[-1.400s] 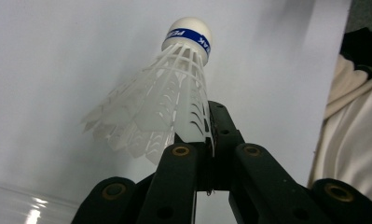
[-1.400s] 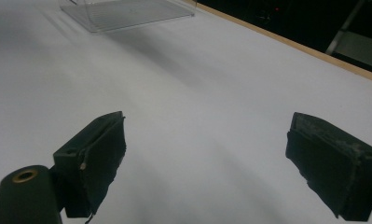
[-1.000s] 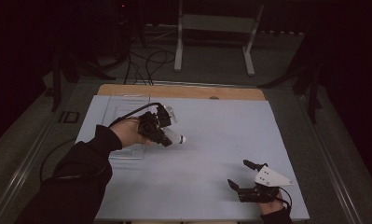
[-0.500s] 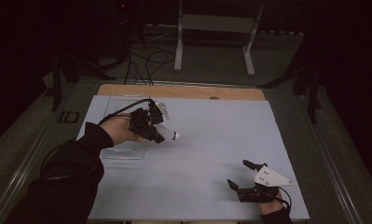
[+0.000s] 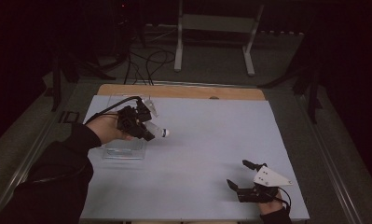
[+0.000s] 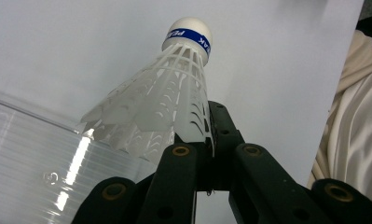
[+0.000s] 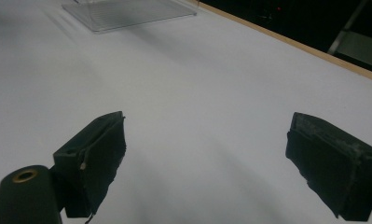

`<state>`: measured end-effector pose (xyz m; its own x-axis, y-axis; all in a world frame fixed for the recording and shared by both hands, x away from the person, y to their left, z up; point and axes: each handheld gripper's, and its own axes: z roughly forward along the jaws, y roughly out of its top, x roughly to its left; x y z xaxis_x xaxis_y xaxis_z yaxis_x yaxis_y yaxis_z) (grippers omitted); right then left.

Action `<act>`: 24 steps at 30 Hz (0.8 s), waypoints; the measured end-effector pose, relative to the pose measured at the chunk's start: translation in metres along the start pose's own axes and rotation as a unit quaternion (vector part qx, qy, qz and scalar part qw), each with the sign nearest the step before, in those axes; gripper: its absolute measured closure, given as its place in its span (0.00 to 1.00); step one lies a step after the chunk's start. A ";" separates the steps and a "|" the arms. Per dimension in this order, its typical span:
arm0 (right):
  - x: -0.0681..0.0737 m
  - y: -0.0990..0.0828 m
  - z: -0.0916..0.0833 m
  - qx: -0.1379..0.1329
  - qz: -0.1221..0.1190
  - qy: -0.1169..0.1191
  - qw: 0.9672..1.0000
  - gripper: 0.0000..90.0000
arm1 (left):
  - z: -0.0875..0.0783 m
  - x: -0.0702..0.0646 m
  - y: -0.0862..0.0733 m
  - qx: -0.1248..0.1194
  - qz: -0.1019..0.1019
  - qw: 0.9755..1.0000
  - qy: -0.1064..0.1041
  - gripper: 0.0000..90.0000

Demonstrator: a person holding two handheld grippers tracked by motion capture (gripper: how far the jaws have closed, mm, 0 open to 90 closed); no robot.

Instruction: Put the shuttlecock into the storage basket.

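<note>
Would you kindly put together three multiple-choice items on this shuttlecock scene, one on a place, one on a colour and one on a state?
1. Where is the shuttlecock?
A. between the left tool's jaws
B. flat on the table
C. in the right tool

2. What colour is the band under its cork?
A. red
B. blue
C. green

3. How does the right tool stand?
A. shut on a box
B. shut on nothing
C. open, holding nothing

Key: 1 A, the left tool clamps the skirt beside the clear plastic box. 2 B, the left gripper view shows a blue band with white lettering. 3 C, its jaws stand wide apart over the bare white table sheet.
</note>
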<state>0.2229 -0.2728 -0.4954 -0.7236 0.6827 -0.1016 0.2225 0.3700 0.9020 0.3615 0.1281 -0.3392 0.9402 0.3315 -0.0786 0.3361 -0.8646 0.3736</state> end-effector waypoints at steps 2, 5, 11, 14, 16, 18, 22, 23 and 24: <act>0.000 0.000 0.000 0.002 0.000 0.000 1.000 0.13 | -0.001 0.002 -0.004 0.002 -0.005 1.000 0.003 1.00; 0.001 0.000 0.001 0.002 -0.002 0.001 1.000 0.13 | -0.003 0.005 -0.010 0.002 -0.013 1.000 0.006 1.00; 0.001 0.001 0.000 0.002 0.000 0.000 1.000 0.13 | -0.007 0.010 -0.021 0.001 -0.020 1.000 0.006 1.00; 0.001 0.000 0.001 0.002 0.000 0.000 1.000 0.13 | -0.008 0.013 -0.028 0.003 -0.025 1.000 0.008 1.00; 0.000 0.000 0.001 0.001 -0.001 0.000 1.000 0.13 | -0.009 0.016 -0.033 0.005 -0.031 0.999 0.009 1.00; 0.000 0.000 0.001 0.001 -0.002 0.000 1.000 0.13 | -0.010 0.019 -0.038 0.008 -0.033 0.999 0.011 1.00; 0.000 0.000 0.001 0.002 -0.004 0.000 1.000 0.13 | -0.013 0.023 -0.046 0.008 -0.043 0.999 0.014 1.00; 0.000 0.000 0.001 0.002 -0.004 0.000 1.000 0.13 | -0.014 0.024 -0.048 0.008 -0.041 0.999 0.016 1.00; 0.000 0.000 0.001 0.003 -0.003 -0.001 1.000 0.13 | -0.015 0.024 -0.050 0.008 -0.040 0.999 0.018 1.00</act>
<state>0.2236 -0.2717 -0.4957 -0.7242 0.6811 -0.1083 0.2212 0.3782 0.8989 0.3665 0.1851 -0.3465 0.9077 0.4129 -0.0746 0.4113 -0.8404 0.3530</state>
